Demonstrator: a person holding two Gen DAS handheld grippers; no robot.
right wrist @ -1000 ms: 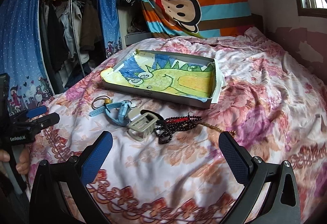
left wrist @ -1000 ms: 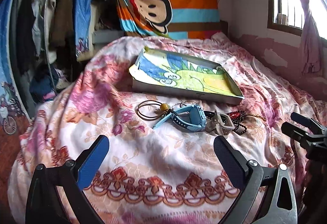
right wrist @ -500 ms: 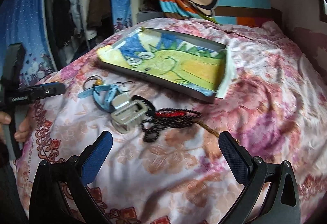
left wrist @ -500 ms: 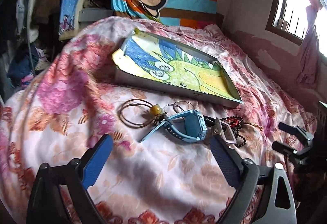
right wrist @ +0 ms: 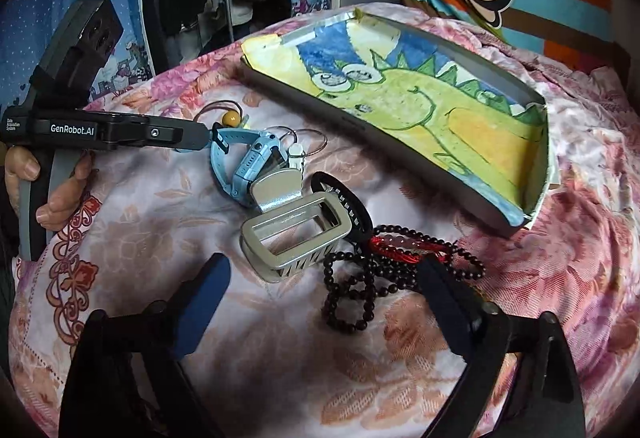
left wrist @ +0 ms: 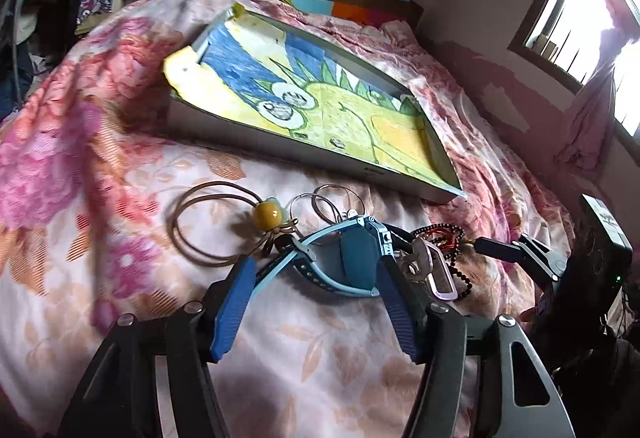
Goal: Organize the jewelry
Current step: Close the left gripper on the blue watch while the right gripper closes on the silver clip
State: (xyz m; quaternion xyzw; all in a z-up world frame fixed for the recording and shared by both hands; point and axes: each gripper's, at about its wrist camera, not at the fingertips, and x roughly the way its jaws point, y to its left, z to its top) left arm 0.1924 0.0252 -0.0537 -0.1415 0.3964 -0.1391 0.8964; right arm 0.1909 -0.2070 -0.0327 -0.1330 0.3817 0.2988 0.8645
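Left gripper (left wrist: 314,280) jaws apart, closing; blue watch (left wrist: 352,262) lies between the pads at lower centre, not yet pressed. Right gripper (right wrist: 324,278) jaws apart, closing around the silver clip (right wrist: 294,234) and dark beads (right wrist: 360,298), lower centre.

A floral-quilted bed (right wrist: 560,258) carries a tray (right wrist: 360,126), blue watch (right wrist: 252,162), silver clip (right wrist: 296,238) and beads (right wrist: 360,294).

Daylight is pouring in from the window (left wrist: 580,18) at the upper right of the left wrist view, blowing it out to white glare. The bedspread (left wrist: 320,358) is showing soft shadows along the bottom of both views. Fisheye distortion is bending straight lines, and the corners are darkening to black. The left edge of the left wrist view is smearing with blur.
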